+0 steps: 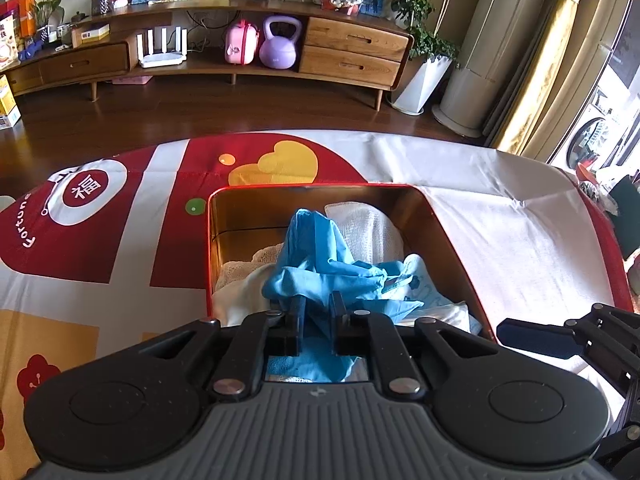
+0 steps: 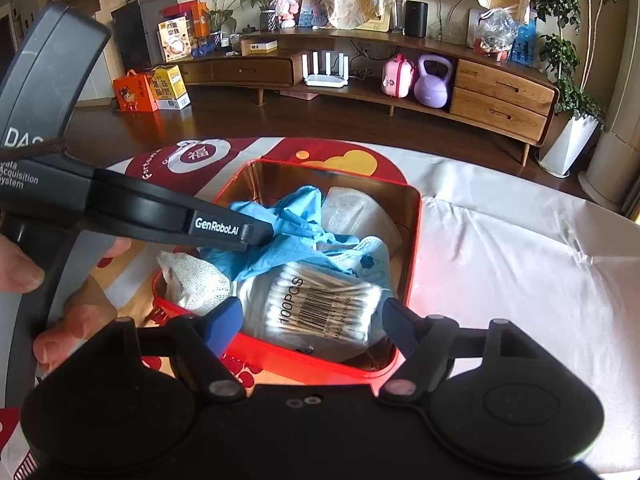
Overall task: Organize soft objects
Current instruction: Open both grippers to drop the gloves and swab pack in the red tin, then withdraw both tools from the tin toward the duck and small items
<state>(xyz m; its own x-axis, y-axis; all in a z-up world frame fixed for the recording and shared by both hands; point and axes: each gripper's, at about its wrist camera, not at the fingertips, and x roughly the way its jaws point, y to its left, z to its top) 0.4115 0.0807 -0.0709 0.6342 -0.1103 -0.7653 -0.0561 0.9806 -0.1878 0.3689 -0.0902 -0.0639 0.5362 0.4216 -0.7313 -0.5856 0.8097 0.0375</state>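
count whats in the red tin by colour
blue: 2, the blue glove and a blue-printed face mask
white: 3, the pack of cotton swabs, a gauze roll and a white gauze pad
total: 5 visible in the red tin; anything buried underneath can't be seen

Tin [image 2: 408, 280] red outside, gold inside. Crumpled glove [image 1: 320, 264] bright blue. Gauze roll [image 2: 196, 280] white mesh. Cotton swab pack [image 2: 316, 304] clear, white tips, black barcode. Tablecloth [image 1: 520, 248] white, with red and yellow shapes. Kettlebell [image 1: 280, 46] lilac.
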